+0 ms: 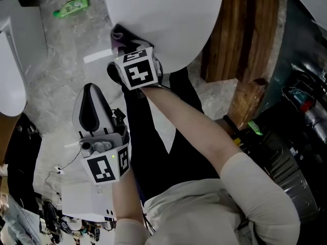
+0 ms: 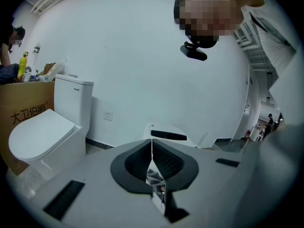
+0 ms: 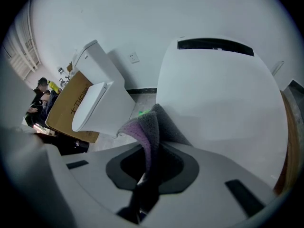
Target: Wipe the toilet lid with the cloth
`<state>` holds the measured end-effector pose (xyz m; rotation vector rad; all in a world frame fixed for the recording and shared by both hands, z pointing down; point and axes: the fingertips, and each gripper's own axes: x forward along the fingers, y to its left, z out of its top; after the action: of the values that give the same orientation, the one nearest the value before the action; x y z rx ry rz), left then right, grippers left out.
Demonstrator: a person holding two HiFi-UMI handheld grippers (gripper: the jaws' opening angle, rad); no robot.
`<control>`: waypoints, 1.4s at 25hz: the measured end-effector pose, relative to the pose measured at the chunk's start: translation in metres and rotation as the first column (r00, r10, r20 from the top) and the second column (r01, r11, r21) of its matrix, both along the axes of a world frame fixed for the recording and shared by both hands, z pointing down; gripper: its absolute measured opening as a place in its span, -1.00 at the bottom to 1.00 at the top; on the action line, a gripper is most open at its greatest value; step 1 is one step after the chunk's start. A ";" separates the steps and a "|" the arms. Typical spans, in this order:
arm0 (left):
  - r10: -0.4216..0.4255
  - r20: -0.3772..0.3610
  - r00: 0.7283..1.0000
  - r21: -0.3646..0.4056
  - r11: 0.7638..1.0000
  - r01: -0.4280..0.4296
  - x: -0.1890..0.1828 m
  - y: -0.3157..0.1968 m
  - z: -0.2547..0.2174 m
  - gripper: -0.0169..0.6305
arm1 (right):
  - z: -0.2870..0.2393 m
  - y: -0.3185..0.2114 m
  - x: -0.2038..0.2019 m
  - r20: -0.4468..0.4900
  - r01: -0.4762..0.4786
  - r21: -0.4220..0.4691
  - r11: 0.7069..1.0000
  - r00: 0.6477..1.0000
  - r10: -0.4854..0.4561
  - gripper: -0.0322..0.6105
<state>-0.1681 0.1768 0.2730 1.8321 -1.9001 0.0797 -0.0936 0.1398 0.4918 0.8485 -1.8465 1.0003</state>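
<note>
The white toilet lid (image 1: 163, 14) fills the top of the head view and lies closed. My right gripper (image 1: 129, 47) is at its near left edge, shut on a grey and purple cloth (image 1: 121, 35). In the right gripper view the cloth (image 3: 148, 127) stands up out of the jaws and rests against the lid's (image 3: 218, 89) rim. My left gripper (image 1: 91, 91) hangs lower, away from the lid, with its jaws pressed together on nothing. In the left gripper view that gripper (image 2: 152, 148) points toward the lid (image 2: 167, 133) from farther off.
A second white toilet (image 1: 13, 60) stands at the left beside a cardboard box (image 3: 71, 103). A green bottle (image 1: 71, 6) lies on the tiled floor. A wooden panel (image 1: 250, 29) rises right of the lid. A white box (image 1: 84, 198) and cables lie near my feet.
</note>
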 end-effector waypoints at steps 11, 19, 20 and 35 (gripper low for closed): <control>0.039 0.021 0.999 0.014 0.999 -0.039 0.003 -0.014 -0.013 -0.90 | -0.054 -0.013 0.056 0.041 -0.009 0.180 0.984 0.999 0.001 -0.73; 0.086 0.030 0.996 0.017 0.996 -0.086 0.038 -0.033 -0.019 -0.90 | -0.058 -0.021 0.234 -0.152 -0.098 0.231 0.968 0.979 0.135 -0.73; 0.093 0.029 0.995 0.015 0.995 -0.094 0.043 -0.036 -0.019 -0.90 | -0.054 -0.020 0.251 -0.179 -0.102 0.243 0.965 0.973 0.148 -0.73; 0.181 0.055 0.982 -0.053 0.983 -0.178 0.079 -0.030 -0.003 -0.90 | 0.009 0.016 0.267 -0.201 -0.245 0.194 0.950 0.938 0.283 -0.73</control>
<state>-0.0892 0.1470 0.2695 1.9849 -1.7521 0.2411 0.1733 0.1560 0.5006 1.2870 -1.6635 0.8763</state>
